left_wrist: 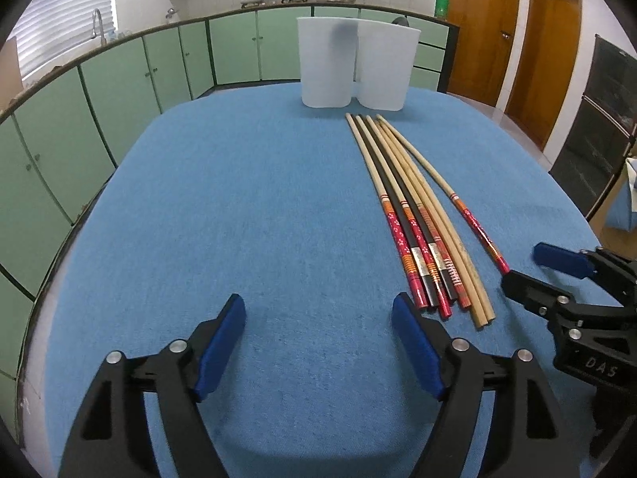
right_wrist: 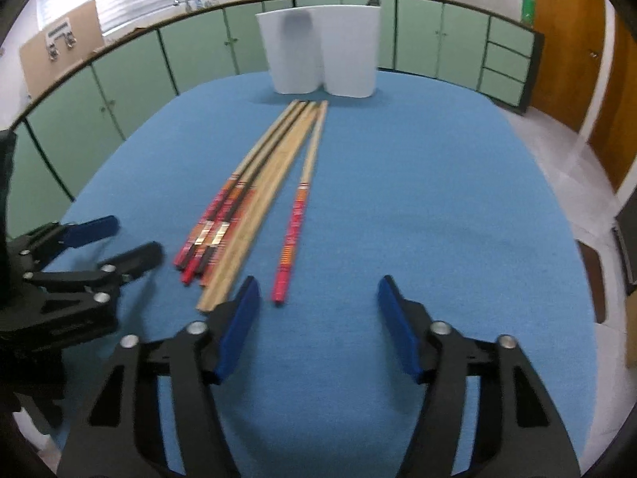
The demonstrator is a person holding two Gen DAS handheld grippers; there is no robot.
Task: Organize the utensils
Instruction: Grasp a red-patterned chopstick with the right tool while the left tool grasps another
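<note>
Nearest in the left wrist view, the left hand-held gripper (left_wrist: 318, 342) hovers with its blue-padded fingers (left_wrist: 221, 348) spread wide apart over bare blue cloth, gripping nothing. The right hand-held gripper (right_wrist: 318, 326) likewise stands with its jaws wide apart and empty, low over the table (right_wrist: 438, 199); its left pad sits just beside the near ends of the plain wooden sticks. Just beyond both grippers lies the bundle of chopsticks (left_wrist: 414, 223), side by side on the cloth, with red patterned handles toward the cameras and tips pointing away. One single chopstick (right_wrist: 296, 219) lies slightly apart on the bundle's right, its near end between the right gripper's pads in that view. How many sticks make up the bundle is hard to count, since the right view is blurred. At the far edge of the table stand two white containers (left_wrist: 354, 63), upright and touching each other, near the chopstick tips. Behind them runs a row of green cabinets (left_wrist: 159, 67).
</note>
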